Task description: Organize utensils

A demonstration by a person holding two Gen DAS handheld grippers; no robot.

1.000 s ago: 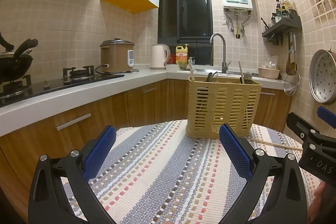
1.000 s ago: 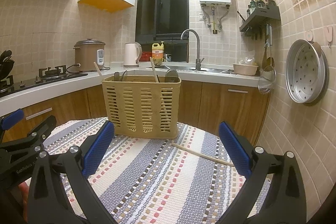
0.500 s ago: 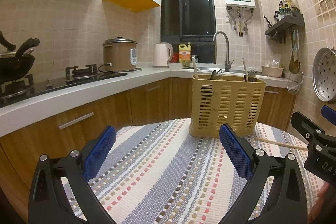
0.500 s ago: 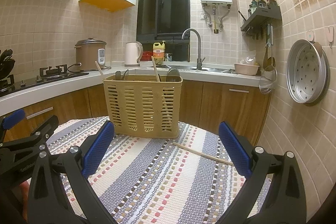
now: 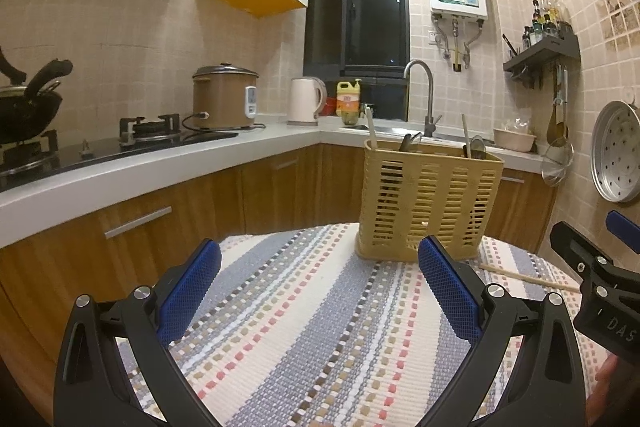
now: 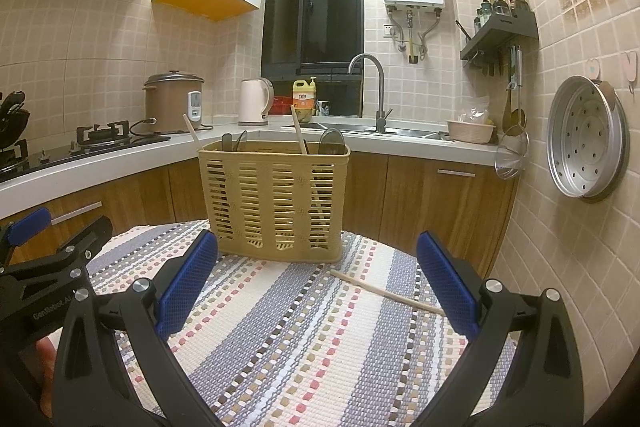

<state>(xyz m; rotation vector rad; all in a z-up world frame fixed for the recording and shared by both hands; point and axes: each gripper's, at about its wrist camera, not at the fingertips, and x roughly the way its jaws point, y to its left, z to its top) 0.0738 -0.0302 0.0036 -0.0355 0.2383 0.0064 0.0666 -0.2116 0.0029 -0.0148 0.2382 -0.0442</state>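
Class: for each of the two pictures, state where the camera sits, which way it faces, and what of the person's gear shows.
Left wrist: sits on the left tongs, facing the utensil basket; right tongs at right edge.
Right wrist: sits on the right tongs, facing the basket; left tongs at left edge.
Shared: basket, loose chopstick on the striped mat, faucet.

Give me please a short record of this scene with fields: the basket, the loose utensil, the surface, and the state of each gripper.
basket: tan slotted utensil basket, upright on the striped mat, with chopsticks and dark utensils standing inside
loose utensil: one wooden chopstick, flat on the mat, right of the basket's base
surface: striped woven mat
left gripper: open, holds nothing, above the mat
right gripper: open, holds nothing, chopstick's far end near its right finger
task status: chopstick not yet picked up
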